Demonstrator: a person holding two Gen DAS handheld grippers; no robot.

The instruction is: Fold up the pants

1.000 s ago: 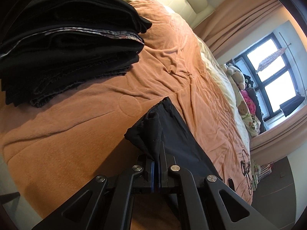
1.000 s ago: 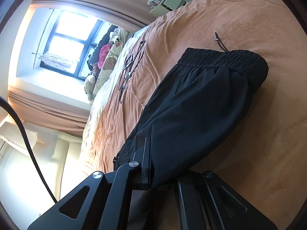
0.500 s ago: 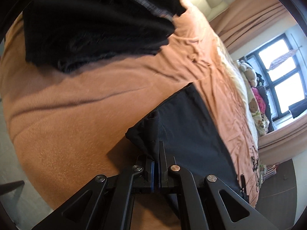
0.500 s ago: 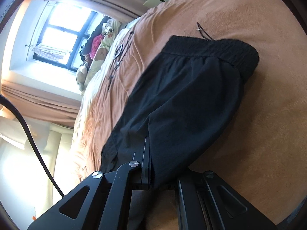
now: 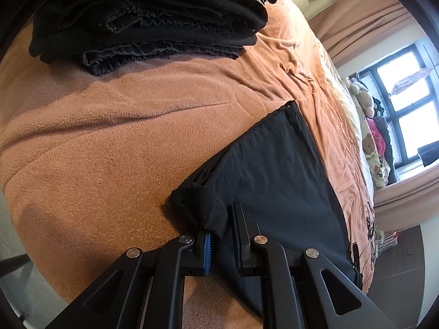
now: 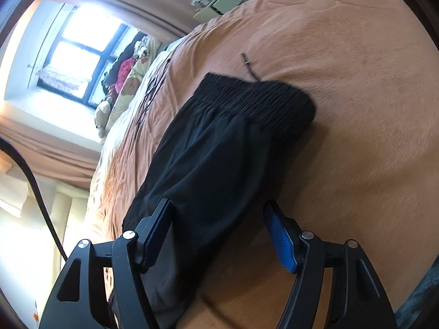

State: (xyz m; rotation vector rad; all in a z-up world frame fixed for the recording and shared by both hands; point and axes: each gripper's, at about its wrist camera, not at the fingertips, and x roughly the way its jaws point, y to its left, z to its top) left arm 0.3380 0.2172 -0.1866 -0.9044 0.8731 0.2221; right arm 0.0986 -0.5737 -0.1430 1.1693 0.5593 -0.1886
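The black pants lie folded lengthwise on the orange blanket. My left gripper sits at their near corner. Its jaws are opening, a small gap shows, and a bunched fold of hem lies loosely between them. In the right wrist view the pants stretch away to the elastic waistband, where a drawstring pokes out. My right gripper straddles the near part of the pants. Its jaws are opening wide and the blue pads stand clear of the cloth.
A stack of folded dark clothes lies on the bed beyond the left gripper. Stuffed toys line the far side by the window. A black cable hangs at the left. Bare blanket spreads right of the pants.
Both grippers were clamped on the pants and now stand apart, the right one wide. The left gripper has sunk toward the bed, and the pants now lie flat.
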